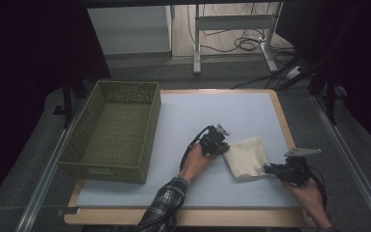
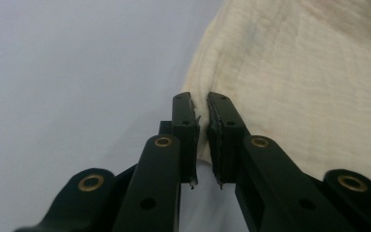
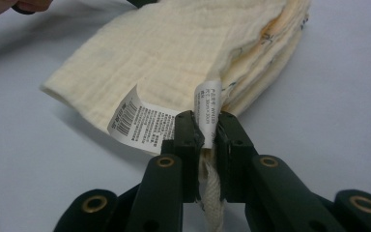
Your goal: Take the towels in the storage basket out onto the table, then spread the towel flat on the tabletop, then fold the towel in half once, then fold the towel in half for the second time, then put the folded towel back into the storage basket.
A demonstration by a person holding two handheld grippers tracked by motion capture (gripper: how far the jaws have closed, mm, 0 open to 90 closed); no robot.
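two tongs (image 2: 200,104) (image 3: 206,121) pinch the cream cloth (image 3: 174,53); its white tags (image 3: 142,121) carry a barcode and unreadable small print

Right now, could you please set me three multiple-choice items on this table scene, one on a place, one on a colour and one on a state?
1. Where does the basket stand?
A. at the table's left side
B. on the cloth
C. at the near right corner

2. What colour is the folded cloth?
A. red
B. cream
C. dark blue

3. How does the right gripper stand?
A. wide open above the basket
B. shut on nothing
C. shut on the cloth

Answers:
1 A, the high view shows it left of the cloth.
2 B, it looks pale cream in every view.
3 C, its jaws pinch the cloth's edge by the white label.
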